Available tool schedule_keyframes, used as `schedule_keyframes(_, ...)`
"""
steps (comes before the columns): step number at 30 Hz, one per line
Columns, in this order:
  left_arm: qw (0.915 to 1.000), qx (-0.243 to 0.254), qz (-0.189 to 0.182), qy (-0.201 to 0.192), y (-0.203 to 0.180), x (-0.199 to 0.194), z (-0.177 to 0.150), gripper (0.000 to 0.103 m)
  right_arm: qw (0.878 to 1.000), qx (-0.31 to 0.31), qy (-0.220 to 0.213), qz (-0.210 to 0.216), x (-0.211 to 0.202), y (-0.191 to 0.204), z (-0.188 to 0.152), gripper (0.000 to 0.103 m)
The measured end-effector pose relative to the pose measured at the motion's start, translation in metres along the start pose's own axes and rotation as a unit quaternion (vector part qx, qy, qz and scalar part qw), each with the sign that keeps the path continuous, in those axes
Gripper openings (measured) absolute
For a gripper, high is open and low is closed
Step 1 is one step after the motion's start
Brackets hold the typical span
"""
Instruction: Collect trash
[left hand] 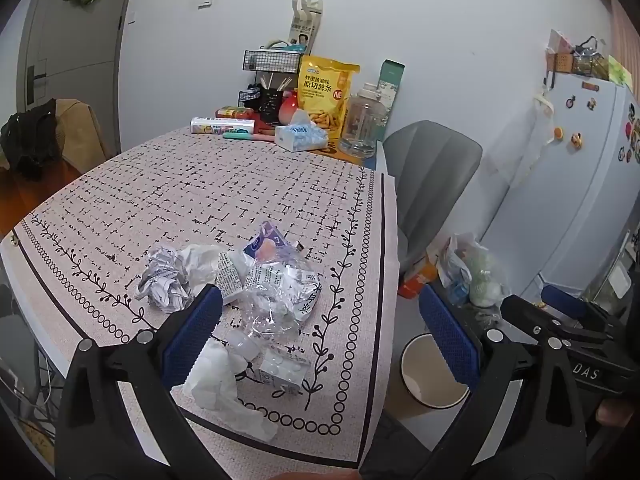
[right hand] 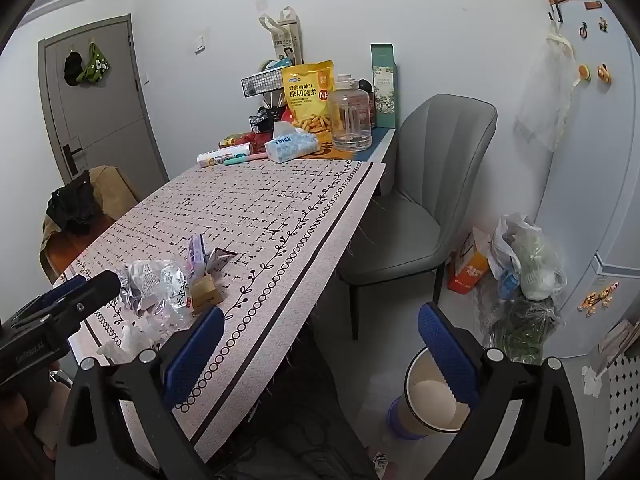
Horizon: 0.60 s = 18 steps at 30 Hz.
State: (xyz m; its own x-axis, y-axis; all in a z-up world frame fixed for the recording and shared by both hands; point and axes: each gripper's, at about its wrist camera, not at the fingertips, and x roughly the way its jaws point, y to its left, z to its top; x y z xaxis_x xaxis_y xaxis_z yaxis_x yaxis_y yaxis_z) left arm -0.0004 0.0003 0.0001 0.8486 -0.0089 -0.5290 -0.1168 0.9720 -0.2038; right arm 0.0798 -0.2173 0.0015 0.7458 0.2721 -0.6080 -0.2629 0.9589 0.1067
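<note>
A pile of trash lies at the table's near end: crumpled paper (left hand: 164,280), clear plastic wrappers (left hand: 276,296), a white tissue (left hand: 224,392) and a small carton (left hand: 282,372). The pile also shows in the right wrist view (right hand: 164,284). A round trash bin (left hand: 430,374) stands on the floor right of the table; it also shows in the right wrist view (right hand: 434,400). My left gripper (left hand: 320,336) is open and empty, above the table's near right corner. My right gripper (right hand: 320,352) is open and empty, over the table edge and the bin.
The table (left hand: 248,184) has a patterned cloth. At its far end stand a snack bag (left hand: 326,92), tissue box (left hand: 300,136) and clear jar (left hand: 362,124). A grey chair (right hand: 420,216), bags on the floor (right hand: 524,272) and a fridge (left hand: 580,168) are to the right.
</note>
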Motion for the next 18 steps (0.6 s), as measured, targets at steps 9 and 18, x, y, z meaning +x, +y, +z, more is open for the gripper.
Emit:
schedule_keyframes(9,1.0000,0.005,0.001,-0.001,-0.0005,-0.0024,-0.0023,0.097,1.000,0.001,-0.005,0.000,0.0011,0.0026,-0.0003,0.095)
schedule_keyframes(18,1.0000,0.004,0.003,0.002,-0.0009,-0.0002,-0.0004,0.097,1.000,0.002,-0.009,-0.001,-0.0043,-0.0027,0.0043,0.095)
